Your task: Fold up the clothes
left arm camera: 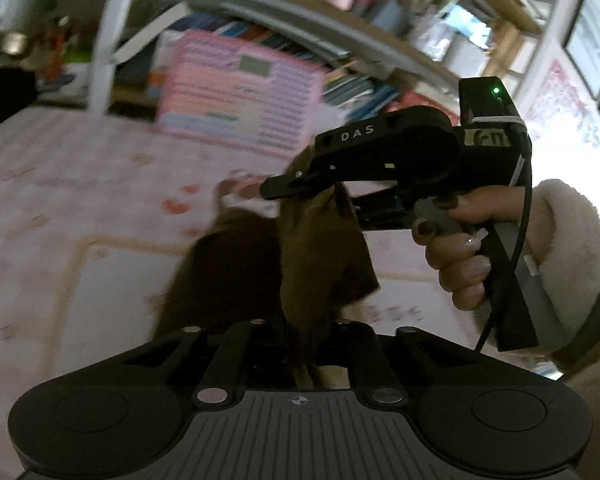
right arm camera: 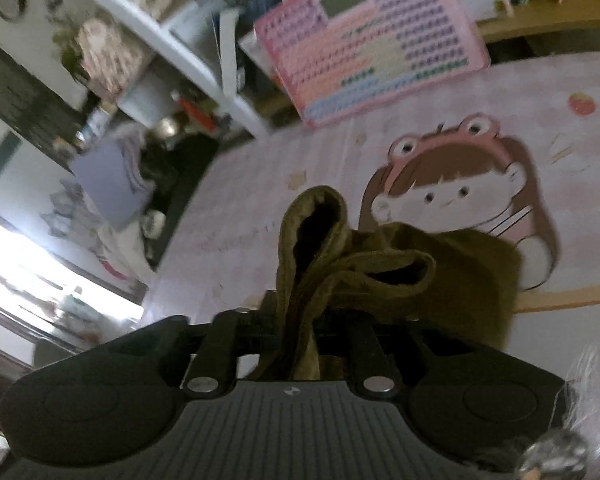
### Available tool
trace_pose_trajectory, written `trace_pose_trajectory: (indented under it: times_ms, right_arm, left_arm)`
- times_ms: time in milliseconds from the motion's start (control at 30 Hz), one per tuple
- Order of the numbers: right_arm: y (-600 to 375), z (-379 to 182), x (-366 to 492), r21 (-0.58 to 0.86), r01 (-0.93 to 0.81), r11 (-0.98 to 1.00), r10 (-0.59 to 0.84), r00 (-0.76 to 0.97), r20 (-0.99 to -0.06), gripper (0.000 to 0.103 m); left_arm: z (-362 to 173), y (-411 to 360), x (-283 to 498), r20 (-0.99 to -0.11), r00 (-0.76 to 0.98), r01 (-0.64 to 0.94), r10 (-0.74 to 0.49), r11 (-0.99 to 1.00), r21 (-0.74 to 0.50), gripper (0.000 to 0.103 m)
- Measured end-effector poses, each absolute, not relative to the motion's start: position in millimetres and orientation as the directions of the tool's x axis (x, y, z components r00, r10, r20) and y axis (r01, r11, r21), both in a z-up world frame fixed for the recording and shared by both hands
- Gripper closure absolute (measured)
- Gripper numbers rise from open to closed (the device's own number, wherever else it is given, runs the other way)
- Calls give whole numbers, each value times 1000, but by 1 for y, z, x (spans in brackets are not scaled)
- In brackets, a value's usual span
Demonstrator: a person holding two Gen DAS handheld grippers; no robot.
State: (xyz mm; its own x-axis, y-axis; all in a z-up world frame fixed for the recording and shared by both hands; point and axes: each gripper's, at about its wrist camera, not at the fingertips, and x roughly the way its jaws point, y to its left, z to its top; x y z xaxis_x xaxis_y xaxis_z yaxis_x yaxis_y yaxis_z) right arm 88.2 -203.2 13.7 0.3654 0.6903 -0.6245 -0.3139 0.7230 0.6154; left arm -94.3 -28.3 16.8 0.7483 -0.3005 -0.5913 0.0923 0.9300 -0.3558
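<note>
A dark olive-brown garment [left arm camera: 320,256] hangs in the air between both grippers, over a pink cartoon-print table mat [left arm camera: 80,184]. My left gripper [left arm camera: 306,344] is shut on one bunched edge of it. In the left wrist view my right gripper [left arm camera: 288,186] comes in from the right, held by a hand, and is shut on the cloth's upper edge. In the right wrist view the garment [right arm camera: 380,272] bunches into folds out of my right gripper [right arm camera: 300,340], with the rest drooping to the right over the mat [right arm camera: 420,152]. The fingertips of both grippers are hidden by cloth.
A pink toy tablet [left arm camera: 240,92] leans against shelves at the mat's far edge and also shows in the right wrist view [right arm camera: 372,40]. A white shelf frame [left arm camera: 108,36] and cluttered shelves stand behind. Dark items [right arm camera: 172,172] lie at the mat's left edge.
</note>
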Motion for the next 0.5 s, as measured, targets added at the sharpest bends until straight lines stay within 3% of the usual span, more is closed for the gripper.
trace_pose_trajectory:
  times_ms: [33,100,167,333,500]
  right_arm:
    - [-192,9,87,606,-305,735,678,365,-638,64]
    - [-175,4,84,598,-295,746,666,369,-649,58]
    - [-164,3,80,618,-289,731,681,367,-634,57]
    - [-156,12,65,630,-283,724,684,417,-598,49]
    - [-180,17,42,581,-223,783,597,529,-603,41]
  left_arm:
    - [15,-17,-97,-598,747,81,-292,932,-354,87]
    - [12,5,-101,-607,744,60,-279,933,-355,81]
    - [10,21,-104,-607,746,47,-274,931,-363,73]
    - [9,47,-93,-594,747,67,-298,923,-378,68]
    - [6,50,-70,-575,733,130,-362,905,-404,61]
